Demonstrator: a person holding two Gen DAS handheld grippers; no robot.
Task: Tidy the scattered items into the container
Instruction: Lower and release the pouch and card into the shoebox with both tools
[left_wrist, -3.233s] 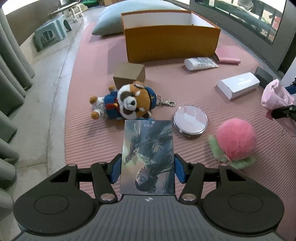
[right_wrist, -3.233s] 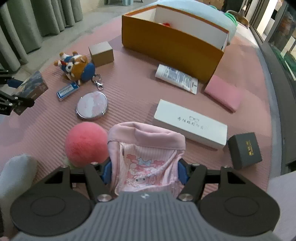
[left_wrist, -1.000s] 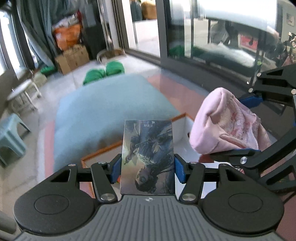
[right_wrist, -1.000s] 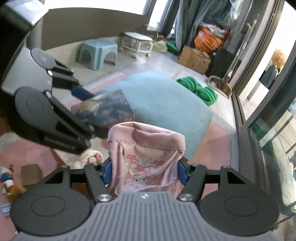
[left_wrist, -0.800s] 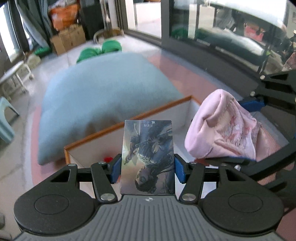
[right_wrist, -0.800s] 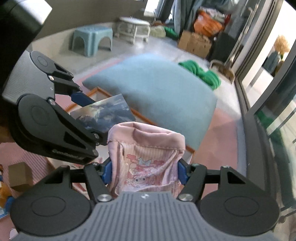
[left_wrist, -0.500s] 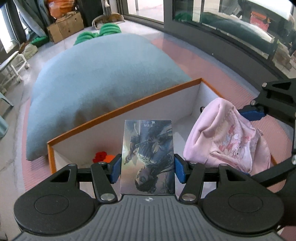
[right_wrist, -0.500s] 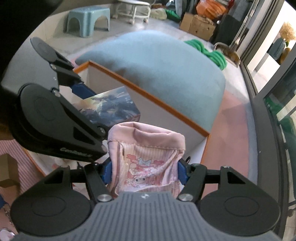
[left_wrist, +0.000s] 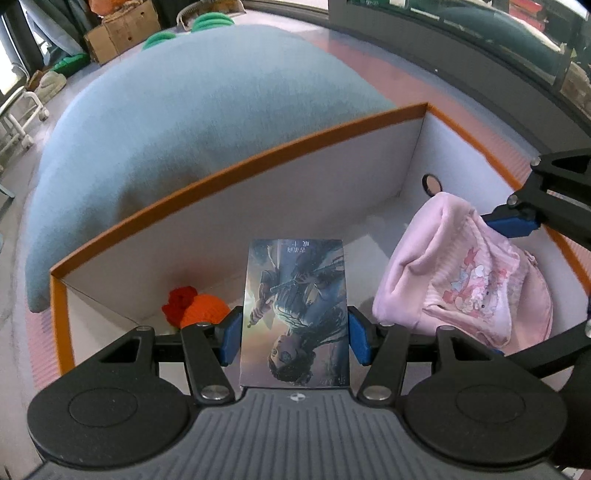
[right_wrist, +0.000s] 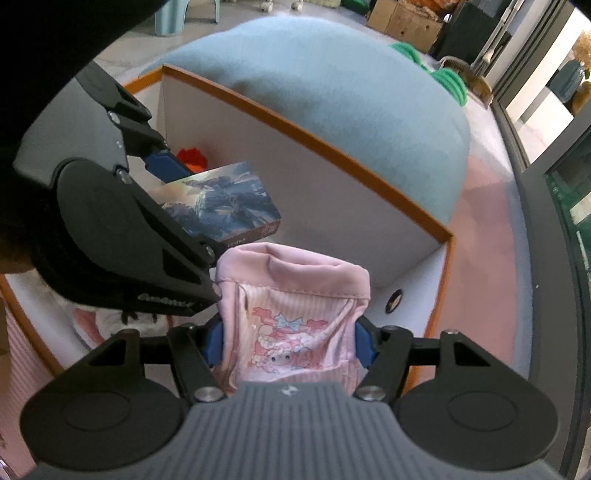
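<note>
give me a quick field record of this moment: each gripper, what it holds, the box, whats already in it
left gripper: shut on card box, over the box interior
right gripper: shut on pink pouch, over the box interior
box: orange outside, white inside, open top
already in box: orange knit toy near one corner; small round compact by the far corner; a pale plush item, partly hidden
behind box: blue cushion
released yet: no, both items clamped
</note>
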